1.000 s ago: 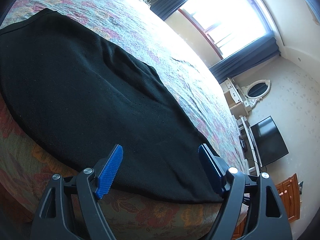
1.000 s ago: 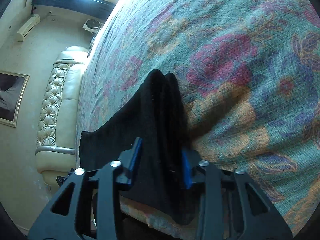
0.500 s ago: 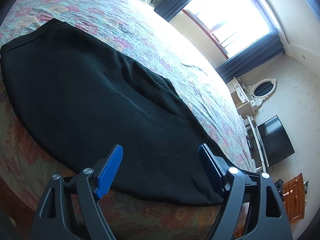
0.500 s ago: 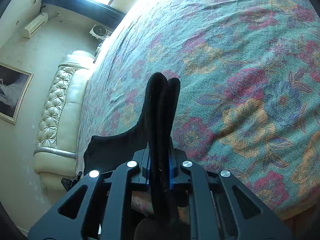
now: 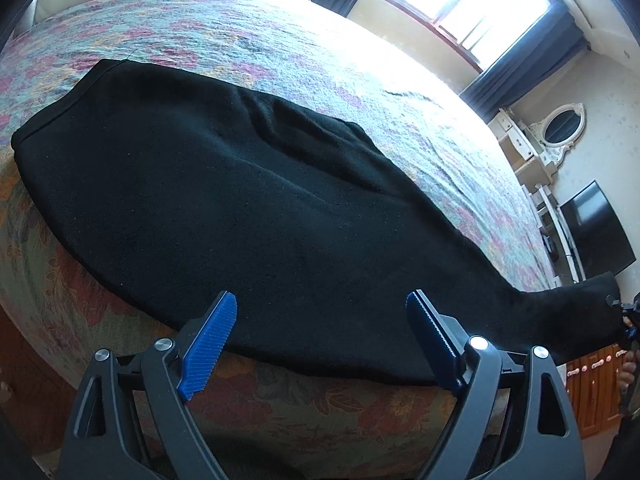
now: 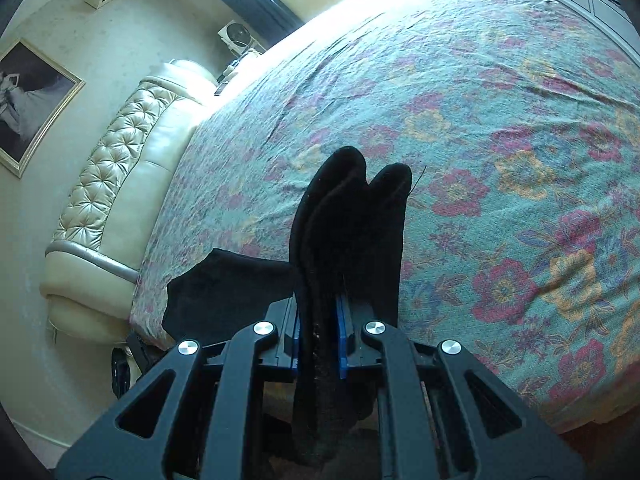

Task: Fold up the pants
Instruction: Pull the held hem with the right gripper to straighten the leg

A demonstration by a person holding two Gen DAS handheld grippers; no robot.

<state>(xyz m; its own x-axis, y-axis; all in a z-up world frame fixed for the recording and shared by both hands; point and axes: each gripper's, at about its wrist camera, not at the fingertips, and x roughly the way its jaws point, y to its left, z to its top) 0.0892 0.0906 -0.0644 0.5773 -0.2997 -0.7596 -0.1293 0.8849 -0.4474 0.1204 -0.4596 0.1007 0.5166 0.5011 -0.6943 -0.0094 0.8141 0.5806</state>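
Lifted since before, one pants cuff at 3 o'clock sits pinched in the right gripper; the left gripper gapes wide over the bed.

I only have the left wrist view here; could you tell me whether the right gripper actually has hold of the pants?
Observer: Yes. In the right wrist view the right gripper is shut on a bunched end of the black pants.
Operator: Thank you. How much cloth sticks out past it?
Observer: Two rounded folds stand up beyond the blue pads, over the floral bedspread.
Operator: And what lies beyond that end of the bed?
Observer: A cream tufted headboard, with a framed picture on the wall beside it.
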